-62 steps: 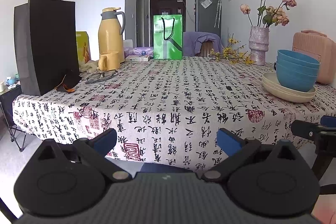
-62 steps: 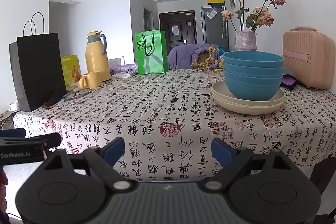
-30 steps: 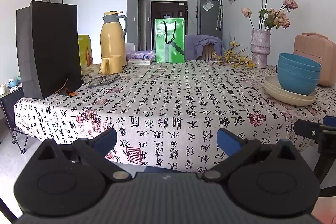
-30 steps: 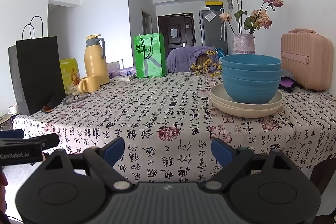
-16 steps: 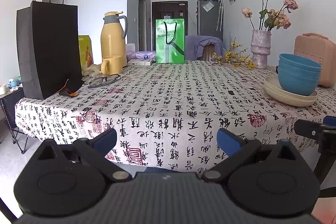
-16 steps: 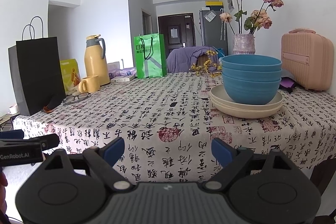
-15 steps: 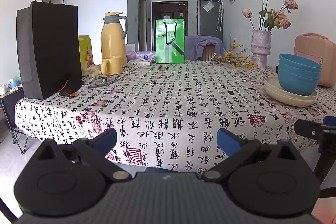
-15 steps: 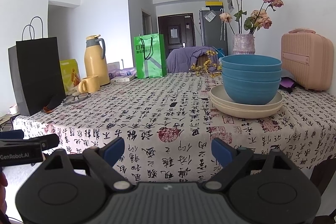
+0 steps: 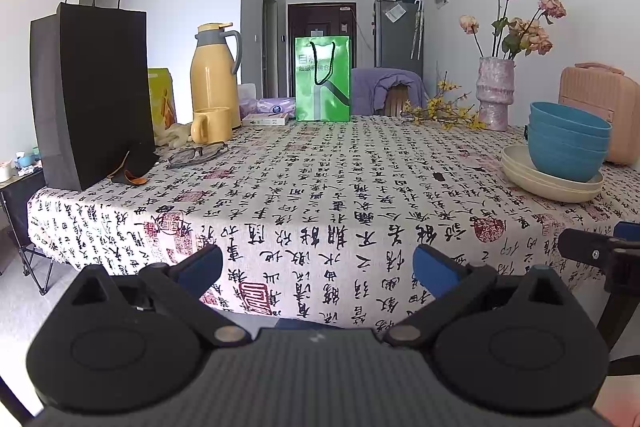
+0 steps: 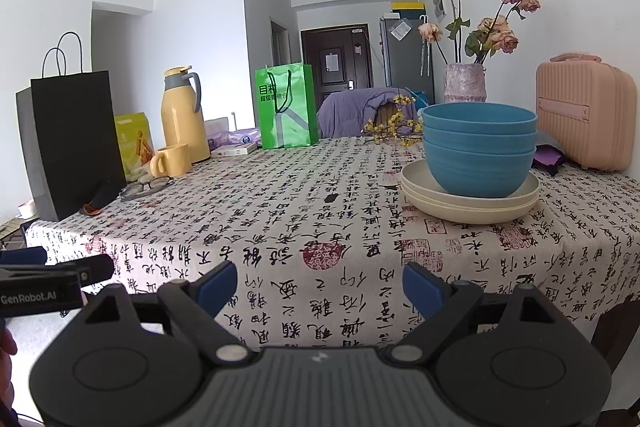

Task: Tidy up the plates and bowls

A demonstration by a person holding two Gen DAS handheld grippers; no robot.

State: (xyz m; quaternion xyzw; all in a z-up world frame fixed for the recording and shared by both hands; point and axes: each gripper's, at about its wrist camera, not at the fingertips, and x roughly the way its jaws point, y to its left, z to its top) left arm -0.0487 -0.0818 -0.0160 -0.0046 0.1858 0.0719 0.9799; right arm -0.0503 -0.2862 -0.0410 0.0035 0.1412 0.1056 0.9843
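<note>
At the far left of the table (image 9: 320,195) a black paper bag (image 9: 96,95) is standing, with a pair of glasses (image 9: 198,154), a yellow mug (image 9: 210,125) and a yellow thermos (image 9: 214,75) just to its right. A green bag (image 9: 322,79) is sitting at the far middle. Near the front edge, the left gripper (image 9: 318,267) is hovering off the table with its fingers spread wide and nothing between them. The right gripper (image 10: 319,285) is hanging just to its right, also off the near edge, fingers released and empty.

Further right, the blue bowls (image 10: 479,151) are sitting nested, 3 rims showing, on top of the cream plates (image 10: 470,205), at least 2 of them stacked. A vase of dried roses (image 10: 466,83) and a pink case (image 10: 584,115) are standing behind the stack at the far right.

The dishes are already lying gathered in 1 neat pile, bowls on plates. That is fitting 2 readings: a stack waiting to be sorted out across the cloth, or a finished stack with both grippers drawn clear. The views are not settling which, so no next move is being called for here.
</note>
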